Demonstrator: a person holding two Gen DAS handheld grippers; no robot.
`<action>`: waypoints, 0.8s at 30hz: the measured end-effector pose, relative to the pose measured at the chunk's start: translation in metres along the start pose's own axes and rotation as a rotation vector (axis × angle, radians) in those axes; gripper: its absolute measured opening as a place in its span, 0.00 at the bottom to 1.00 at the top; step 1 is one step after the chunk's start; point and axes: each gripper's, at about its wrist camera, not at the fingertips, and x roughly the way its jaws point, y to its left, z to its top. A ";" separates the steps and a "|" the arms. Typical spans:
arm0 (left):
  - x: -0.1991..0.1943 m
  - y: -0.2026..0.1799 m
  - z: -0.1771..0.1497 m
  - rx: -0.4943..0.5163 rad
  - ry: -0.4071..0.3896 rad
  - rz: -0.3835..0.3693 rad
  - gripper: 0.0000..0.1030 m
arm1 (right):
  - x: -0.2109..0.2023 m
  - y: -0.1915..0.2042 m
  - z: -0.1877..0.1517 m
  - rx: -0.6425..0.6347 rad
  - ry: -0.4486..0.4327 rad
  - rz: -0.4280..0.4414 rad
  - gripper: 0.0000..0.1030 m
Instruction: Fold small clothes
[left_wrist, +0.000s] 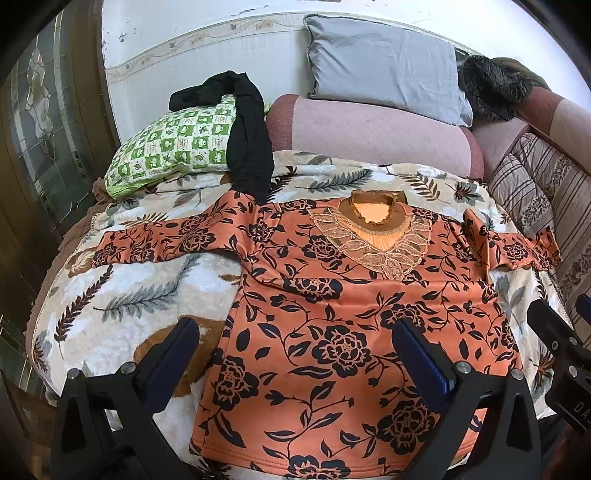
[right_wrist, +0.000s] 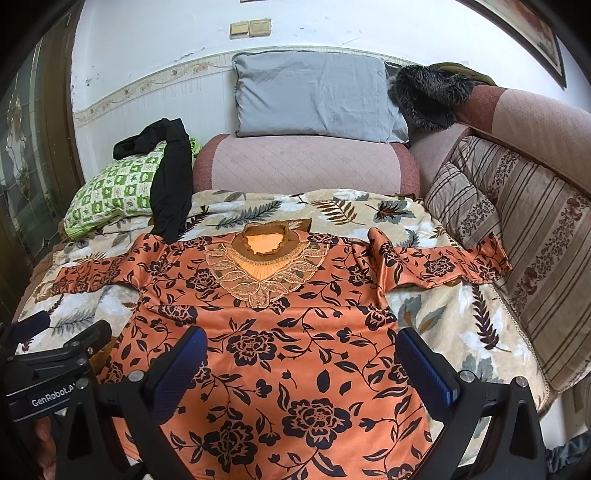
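We see the orange top (left_wrist: 351, 314) with black flowers lying face up and flat on the leaf-print blanket (left_wrist: 122, 295), brown lace-edged collar at 12 o'clock, hem at 6, sleeves stretched toward 9 and 3, the right one creased near its shoulder. Our left gripper (left_wrist: 295, 350) and right gripper (right_wrist: 303, 358) hang over its lower half, fingers spread wide, gripping nothing.

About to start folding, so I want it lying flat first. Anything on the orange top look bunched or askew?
Yes. The orange top lies spread front-up, but one sleeve is bunched into a raised fold near its shoulder instead of lying flat. A black garment draped off the green pillow reaches the other shoulder.
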 end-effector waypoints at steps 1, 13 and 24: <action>0.001 0.000 0.000 0.000 0.000 -0.001 1.00 | 0.001 0.000 0.001 -0.001 0.000 0.001 1.00; 0.099 0.005 -0.037 0.043 0.207 -0.005 1.00 | 0.089 -0.142 -0.027 0.510 0.189 0.364 1.00; 0.162 -0.007 -0.041 0.085 0.207 -0.017 1.00 | 0.249 -0.421 -0.028 1.276 0.068 0.256 0.77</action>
